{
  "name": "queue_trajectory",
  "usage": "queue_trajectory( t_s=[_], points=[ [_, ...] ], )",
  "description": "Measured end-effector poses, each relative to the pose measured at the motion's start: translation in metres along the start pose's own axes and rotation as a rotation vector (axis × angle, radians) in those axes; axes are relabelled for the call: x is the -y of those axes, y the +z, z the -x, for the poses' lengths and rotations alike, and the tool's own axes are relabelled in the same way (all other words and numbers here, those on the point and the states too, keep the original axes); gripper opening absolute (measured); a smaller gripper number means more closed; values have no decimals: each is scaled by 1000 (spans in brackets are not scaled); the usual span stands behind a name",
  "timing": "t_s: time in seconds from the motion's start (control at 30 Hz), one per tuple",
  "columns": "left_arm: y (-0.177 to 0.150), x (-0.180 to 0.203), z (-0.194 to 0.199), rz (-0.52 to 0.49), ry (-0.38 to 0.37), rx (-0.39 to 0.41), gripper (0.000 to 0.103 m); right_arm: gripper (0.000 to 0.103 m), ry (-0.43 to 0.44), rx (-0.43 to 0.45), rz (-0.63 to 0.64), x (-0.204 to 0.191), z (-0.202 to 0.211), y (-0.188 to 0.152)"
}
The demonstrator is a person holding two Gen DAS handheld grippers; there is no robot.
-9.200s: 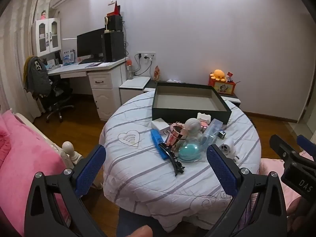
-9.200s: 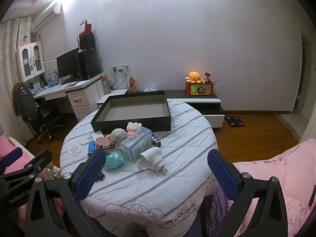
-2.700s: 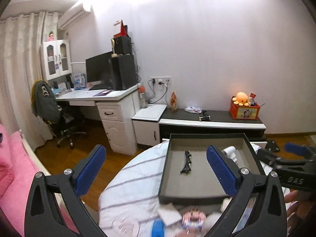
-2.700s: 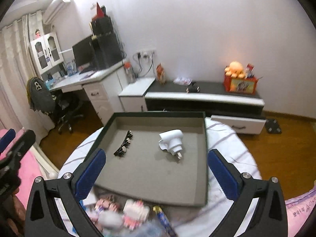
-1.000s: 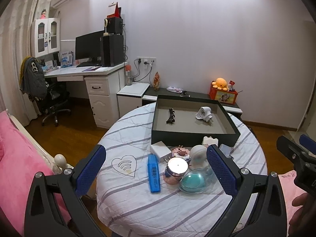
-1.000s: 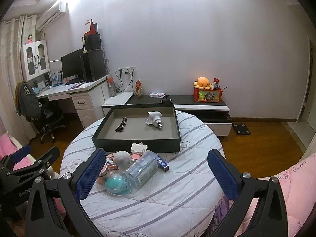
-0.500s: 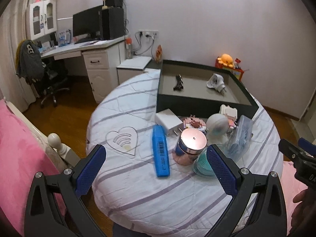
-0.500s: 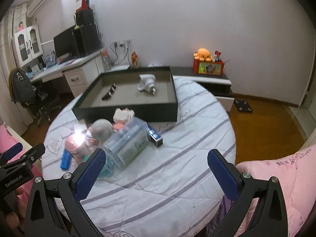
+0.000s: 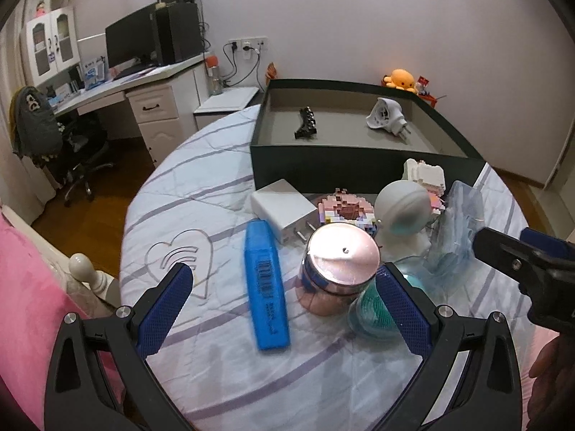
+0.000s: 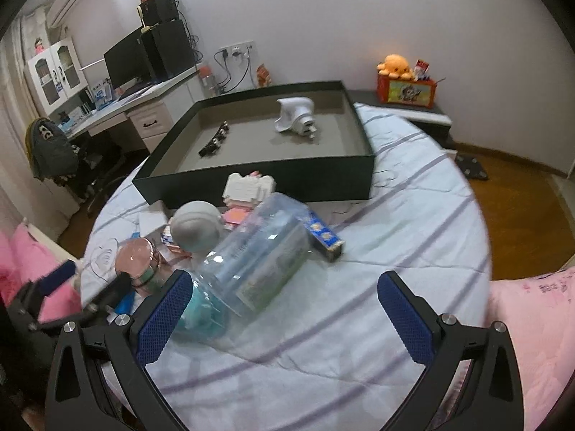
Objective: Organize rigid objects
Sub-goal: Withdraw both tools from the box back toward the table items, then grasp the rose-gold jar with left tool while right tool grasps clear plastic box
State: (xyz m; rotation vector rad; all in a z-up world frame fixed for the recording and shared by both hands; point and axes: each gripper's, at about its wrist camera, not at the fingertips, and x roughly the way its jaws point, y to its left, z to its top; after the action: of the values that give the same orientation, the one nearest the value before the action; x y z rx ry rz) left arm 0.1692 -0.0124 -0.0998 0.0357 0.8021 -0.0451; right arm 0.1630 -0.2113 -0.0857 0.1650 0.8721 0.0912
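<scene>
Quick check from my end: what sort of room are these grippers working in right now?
Most likely a bedroom doubling as a study: pink bedding beside the round table, a computer desk with a monitor, and an office chair.

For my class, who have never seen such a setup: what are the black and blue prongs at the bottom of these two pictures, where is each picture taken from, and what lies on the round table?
They are hand-held tongs, one per hand, each carrying a camera that looks along its fingers. One picture is from the left tongs, the other from the right tongs. Both are open and hold nothing. On the table stands a dark tray holding a black hair clip and a white plug adapter. In front lie a blue case, a pink-lidded jar and a clear plastic bottle.
</scene>
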Motion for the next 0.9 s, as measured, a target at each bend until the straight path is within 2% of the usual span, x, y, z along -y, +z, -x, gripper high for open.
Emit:
queue_trajectory(
  t_s=[0.2, 0.23, 0.27, 0.4, 0.5, 0.57, 0.63, 0.73, 0.83, 0.9],
  points=[
    [5, 6, -19, -4, -29, -13, 101, 103, 17, -44, -27, -7, -28, 7],
    [4, 5, -23, -2, -38, -20, 99, 100, 18, -56, -29, -8, -32, 6],
    [3, 4, -25, 6, -53, -27, 93, 95, 20, -66, -32, -7, -35, 5],
    [2, -4, -33, 57, -138, -48, 84, 91, 43, -76, -52, -2, -35, -1],
    [2, -2, -32, 44, -140, -43, 78, 77, 68, -67, -46, -4, -30, -3],
    [3, 0, -29, 34, -155, -31, 66, 71, 68, -57, -47, -5, -24, -4],
    [4, 4, -29, 27, -172, -32, 61, 70, 69, -64, -56, -4, -24, -5],
    [5, 13, -33, -7, -139, -25, 62, 71, 67, -65, -95, -3, -28, -3],
    [5, 17, -37, -10, -148, -25, 51, 71, 47, -73, -84, -11, -39, 0],
    [5, 14, -38, 6, -170, -38, 49, 68, 51, -83, -87, -11, -44, -2]
  ],
)
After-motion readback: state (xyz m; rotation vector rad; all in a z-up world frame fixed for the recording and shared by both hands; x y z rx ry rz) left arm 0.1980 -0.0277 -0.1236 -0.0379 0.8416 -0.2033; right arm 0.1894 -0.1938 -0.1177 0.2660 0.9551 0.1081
